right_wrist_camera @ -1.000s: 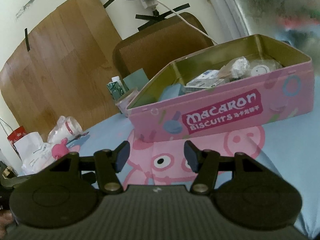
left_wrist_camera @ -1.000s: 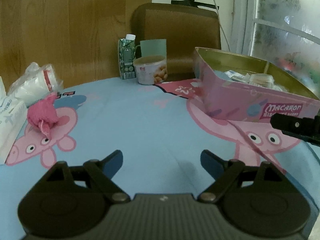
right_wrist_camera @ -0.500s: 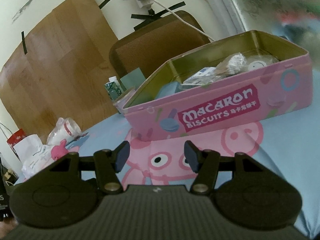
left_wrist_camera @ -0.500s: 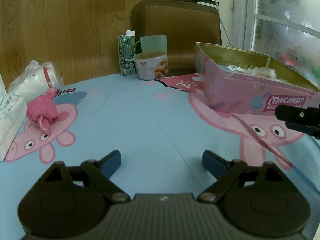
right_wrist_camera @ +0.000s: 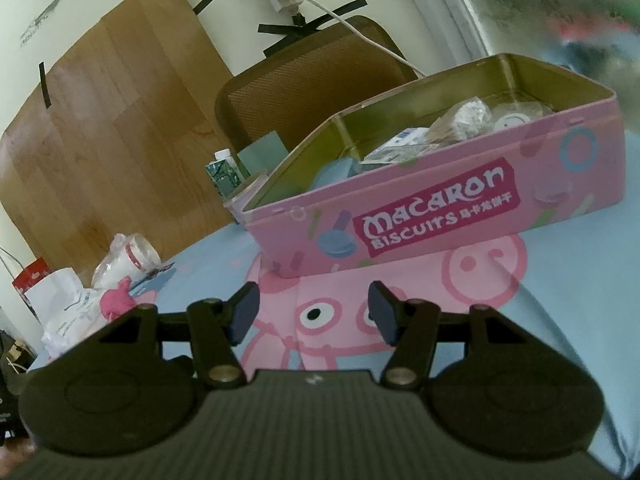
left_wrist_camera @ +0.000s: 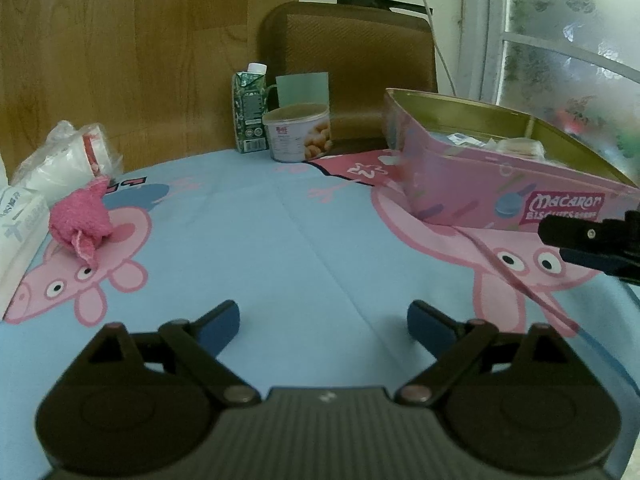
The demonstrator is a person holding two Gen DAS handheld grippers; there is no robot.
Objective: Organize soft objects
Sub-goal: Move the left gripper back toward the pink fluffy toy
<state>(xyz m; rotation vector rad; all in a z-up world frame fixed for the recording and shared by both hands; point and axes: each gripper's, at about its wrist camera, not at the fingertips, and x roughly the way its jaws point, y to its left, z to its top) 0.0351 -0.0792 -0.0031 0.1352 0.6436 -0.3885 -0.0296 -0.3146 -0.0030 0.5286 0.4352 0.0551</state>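
- My left gripper (left_wrist_camera: 323, 320) hangs over bare blue tablecloth (left_wrist_camera: 256, 248), jaws opening, nothing between them.
- My right gripper (right_wrist_camera: 313, 312) is spread and empty, just short of the pink biscuit tin (right_wrist_camera: 436, 216).
- Pink soft toy (left_wrist_camera: 82, 226) lies far left, beside the white packets (left_wrist_camera: 24, 220) at the table's edge.
- Wide clear cloth between toy and tin.

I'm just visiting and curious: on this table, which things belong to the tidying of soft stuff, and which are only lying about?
Part of the job: pink cloth; pink biscuit tin, open.

Probably just lying about: green drink carton; snack tub; plastic-wrapped packs; brown chair.
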